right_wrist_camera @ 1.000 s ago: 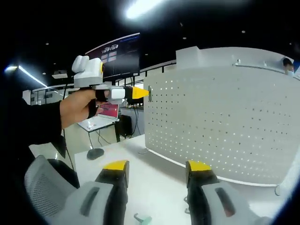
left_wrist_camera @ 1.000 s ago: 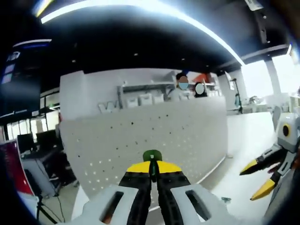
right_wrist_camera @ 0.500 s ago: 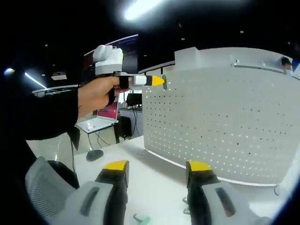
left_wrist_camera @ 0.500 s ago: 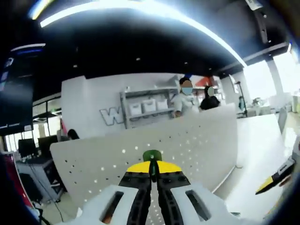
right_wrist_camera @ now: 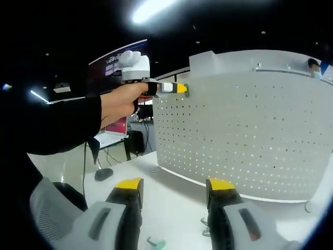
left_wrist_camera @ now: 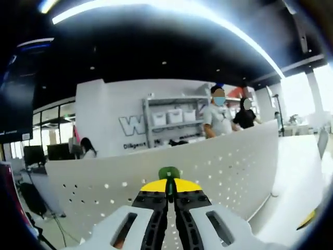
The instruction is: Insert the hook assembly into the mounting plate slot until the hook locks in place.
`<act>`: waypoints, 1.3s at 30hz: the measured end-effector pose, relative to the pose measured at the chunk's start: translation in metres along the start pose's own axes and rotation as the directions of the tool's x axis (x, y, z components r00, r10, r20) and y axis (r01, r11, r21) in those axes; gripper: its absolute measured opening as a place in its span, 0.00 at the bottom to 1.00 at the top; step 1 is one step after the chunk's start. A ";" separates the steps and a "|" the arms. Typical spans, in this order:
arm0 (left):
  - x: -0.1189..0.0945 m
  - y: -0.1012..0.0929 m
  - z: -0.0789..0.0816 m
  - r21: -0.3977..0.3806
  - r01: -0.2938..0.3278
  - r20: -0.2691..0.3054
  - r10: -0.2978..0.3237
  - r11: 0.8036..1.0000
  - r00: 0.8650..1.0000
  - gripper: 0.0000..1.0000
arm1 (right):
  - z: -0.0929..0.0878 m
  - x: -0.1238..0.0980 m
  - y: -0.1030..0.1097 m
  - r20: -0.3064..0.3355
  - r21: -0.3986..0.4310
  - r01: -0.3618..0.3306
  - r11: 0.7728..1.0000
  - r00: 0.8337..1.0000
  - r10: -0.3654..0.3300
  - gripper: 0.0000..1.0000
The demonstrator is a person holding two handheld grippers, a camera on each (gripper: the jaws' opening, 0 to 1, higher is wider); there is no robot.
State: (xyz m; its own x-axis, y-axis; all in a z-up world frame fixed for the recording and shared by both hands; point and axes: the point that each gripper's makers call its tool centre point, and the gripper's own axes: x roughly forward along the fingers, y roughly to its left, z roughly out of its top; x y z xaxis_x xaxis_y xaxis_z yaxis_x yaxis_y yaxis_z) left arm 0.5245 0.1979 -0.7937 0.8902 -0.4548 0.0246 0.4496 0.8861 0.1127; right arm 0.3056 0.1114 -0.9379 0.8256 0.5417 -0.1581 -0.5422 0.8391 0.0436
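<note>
A small green hook (left_wrist_camera: 168, 173) sticks out between the yellow tips of my left gripper (left_wrist_camera: 168, 185), which is shut on it. Just beyond stands the white perforated mounting plate (left_wrist_camera: 229, 156), upright, its top edge level with the hook. In the right gripper view, a hand holds the left gripper (right_wrist_camera: 179, 88) at the upper left corner of the plate (right_wrist_camera: 244, 135), with the green hook (right_wrist_camera: 186, 90) at the plate's face. My right gripper (right_wrist_camera: 175, 185) stands open low over the white table, nothing between its jaws.
On the table (right_wrist_camera: 177, 208) near my right gripper lie a small green part (right_wrist_camera: 156, 243) and a metal hook (right_wrist_camera: 205, 224). A yellow tip of the right gripper (left_wrist_camera: 308, 219) shows at lower right. People stand behind the plate by shelves (left_wrist_camera: 171, 117).
The left gripper with the hook has risen and moved right, up to the plate's upper left corner; its view now looks over the plate's top edge. The right gripper has stayed put.
</note>
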 end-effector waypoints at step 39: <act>0.005 0.002 -0.006 0.271 -0.155 -0.008 0.163 0.950 0.987 0.04 | -0.001 0.002 0.012 0.000 0.041 -0.071 0.997 0.997 0.071 0.44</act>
State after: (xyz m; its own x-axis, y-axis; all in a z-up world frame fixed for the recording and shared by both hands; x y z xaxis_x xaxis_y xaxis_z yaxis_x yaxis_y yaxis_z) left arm 0.5306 0.1980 -0.7992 0.9521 -0.3038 0.0347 0.2698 0.8879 0.3726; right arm 0.3007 0.1230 -0.9387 0.7849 0.6000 -0.1547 -0.5926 0.7998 0.0952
